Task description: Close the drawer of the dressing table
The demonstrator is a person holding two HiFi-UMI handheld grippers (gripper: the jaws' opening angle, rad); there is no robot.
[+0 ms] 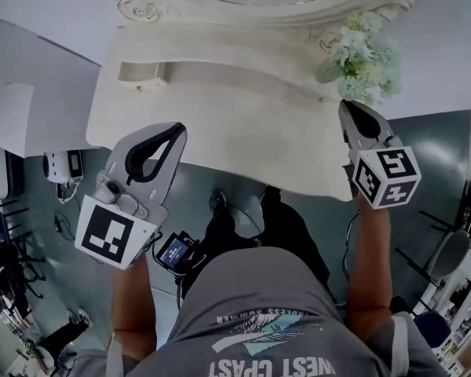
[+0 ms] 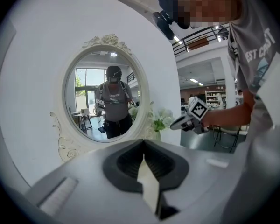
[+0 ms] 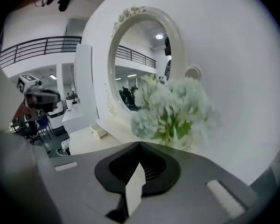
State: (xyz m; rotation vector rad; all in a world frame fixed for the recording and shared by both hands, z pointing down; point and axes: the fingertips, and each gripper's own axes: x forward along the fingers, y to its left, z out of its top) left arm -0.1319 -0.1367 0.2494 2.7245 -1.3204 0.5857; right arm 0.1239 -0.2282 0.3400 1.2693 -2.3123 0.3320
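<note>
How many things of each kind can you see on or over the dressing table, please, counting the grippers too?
Grippers: 2 (left gripper, right gripper)
Oval mirror: 1
Bunch of flowers: 1
Small pale box: 1
Total: 5

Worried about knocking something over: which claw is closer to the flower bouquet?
Right. The right claw points at the flower bouquet from close by, near the dressing table's right end. The left claw is far across, over its left front.
</note>
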